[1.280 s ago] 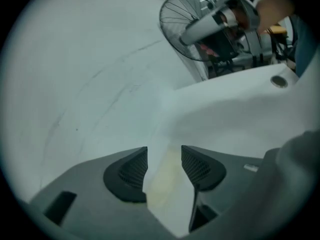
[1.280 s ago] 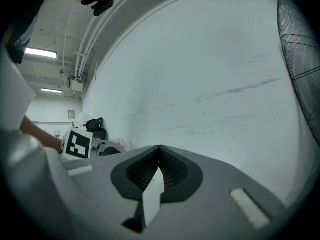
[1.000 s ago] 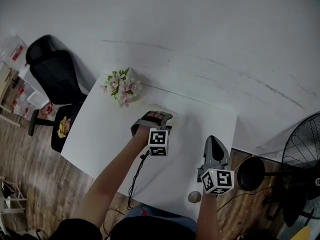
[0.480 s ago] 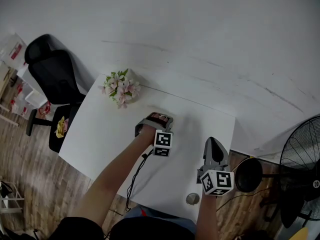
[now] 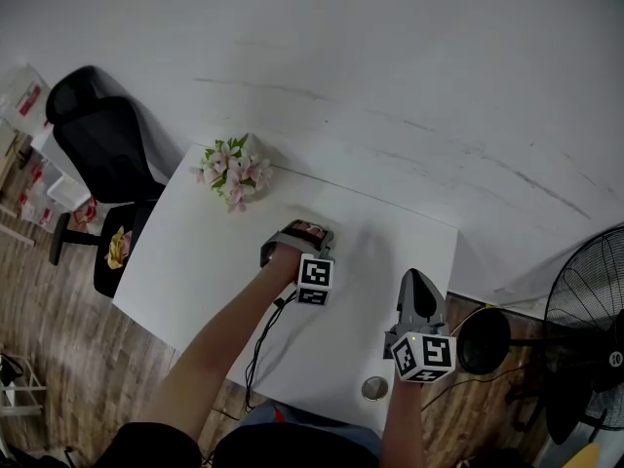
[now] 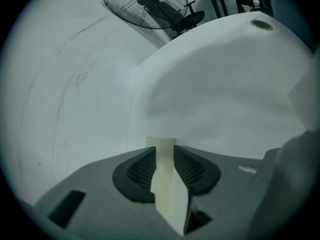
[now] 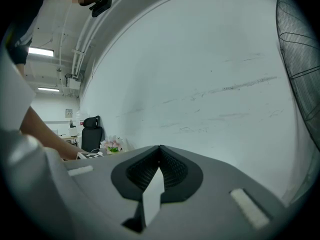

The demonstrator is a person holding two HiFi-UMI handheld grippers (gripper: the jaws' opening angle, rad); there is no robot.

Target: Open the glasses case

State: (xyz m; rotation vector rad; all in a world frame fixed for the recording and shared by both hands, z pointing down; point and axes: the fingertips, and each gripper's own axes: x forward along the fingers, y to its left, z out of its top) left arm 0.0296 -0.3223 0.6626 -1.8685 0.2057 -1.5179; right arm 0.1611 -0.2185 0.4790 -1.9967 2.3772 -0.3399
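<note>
The head view shows a small reddish-brown thing (image 5: pixel 306 228), probably the glasses case, on the white table (image 5: pixel 205 261) between the tips of my left gripper (image 5: pixel 297 234). That gripper tilts steeply down and its jaws are closing. In the left gripper view a narrow pale gap remains at the left gripper (image 6: pixel 160 141), and the case itself is hidden there. I cannot tell whether the pads touch it. My right gripper (image 5: pixel 419 281) hovers level over the table's right front part, away from the case. Seen close up, the right gripper (image 7: pixel 160 148) is shut and holds nothing.
A bunch of pink flowers (image 5: pixel 234 172) lies at the table's far left corner. A round metal fitting (image 5: pixel 375 388) sits near the front edge. A black office chair (image 5: pixel 107 144) stands left of the table and a floor fan (image 5: pixel 585 330) stands to the right. A white wall runs behind.
The left gripper's jaws have narrowed around the reddish-brown thing and the gripper has sunk a little toward the table. The right gripper has kept still.
</note>
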